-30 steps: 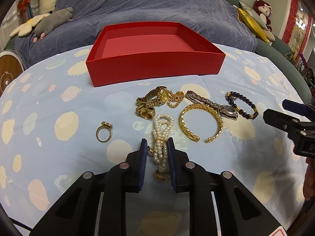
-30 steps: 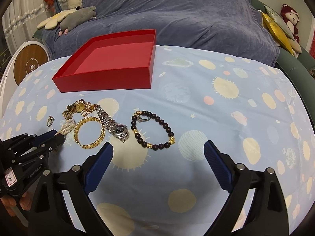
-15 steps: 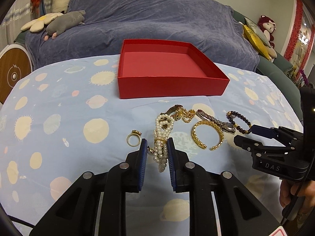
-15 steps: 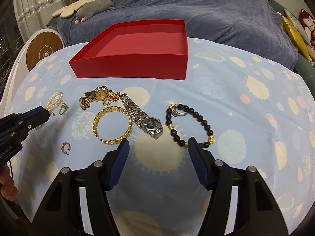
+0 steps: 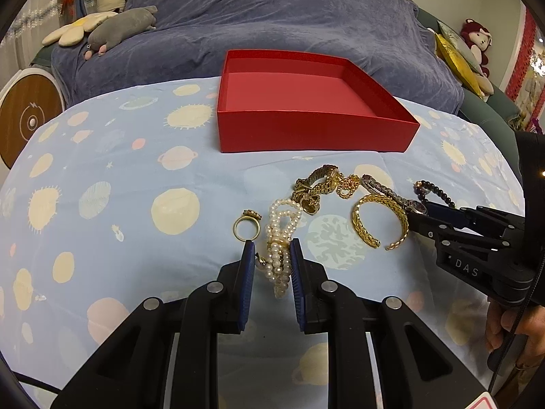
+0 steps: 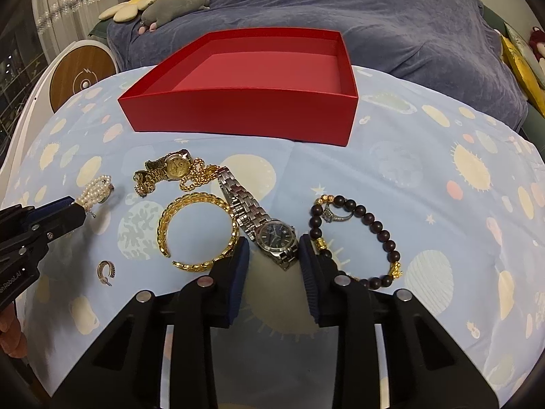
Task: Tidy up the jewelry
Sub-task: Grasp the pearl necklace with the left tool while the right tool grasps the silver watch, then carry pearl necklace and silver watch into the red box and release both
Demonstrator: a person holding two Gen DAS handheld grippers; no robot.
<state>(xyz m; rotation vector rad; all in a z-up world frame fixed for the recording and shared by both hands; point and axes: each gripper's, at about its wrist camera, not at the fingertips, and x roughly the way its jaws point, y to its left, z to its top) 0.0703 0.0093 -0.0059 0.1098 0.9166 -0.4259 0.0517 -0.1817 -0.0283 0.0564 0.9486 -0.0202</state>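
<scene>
Sofa, soft toys and a printed cloth

A light blue tablecloth printed with cream suns and planets (image 5: 102, 177) lies just in front of a large sofa draped in a slate-blue plush throw (image 5: 272, 24). On the sofa's left end rest a grey plush animal (image 5: 122, 29) and, touching it, a cream flower-shaped cushion (image 5: 73, 30). At the sofa's right end sit a shiny yellow pillow (image 5: 454, 58) and a dark red plush doll (image 5: 478, 39) just beyond it. Left of the sofa stands a round wooden disc with a white rim (image 6: 81, 75).
</scene>
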